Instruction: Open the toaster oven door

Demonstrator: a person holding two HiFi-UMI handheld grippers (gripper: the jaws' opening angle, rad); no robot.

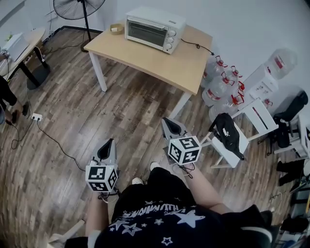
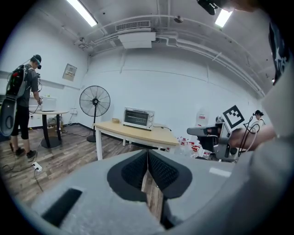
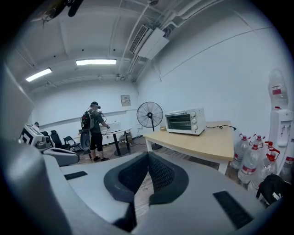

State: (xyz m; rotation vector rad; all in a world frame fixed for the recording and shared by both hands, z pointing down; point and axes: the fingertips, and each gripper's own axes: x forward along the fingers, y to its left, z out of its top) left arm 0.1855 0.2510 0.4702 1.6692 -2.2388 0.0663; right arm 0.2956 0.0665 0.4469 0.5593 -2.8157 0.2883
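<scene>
Head view showed the white toaster oven at the far end of the light wooden table, near the wall, with its glass door closed upright against the front and its knobs in a column on the right side. A small tan tray sat just beside the oven's left side, and a black cord ran from the oven's right across the tabletop. Both tools were held low over the wood floor, close to the person's body and well apart from the table. Left gripper pointed toward the table; in the left gripper view its ribbed black pads met at the tips, narrow, with nothing between them. Right gripper pointed the same way; in the right gripper view its pads likewise met at the tips with nothing held. The oven appeared far ahead of both sets of jaws, door closed in each view. A standing fan stood beyond the table's left corner. Water bottles with red caps clustered on the floor to the right of the table. A black bag lay on a white chair. Another person stood at a round table across the room.
</scene>
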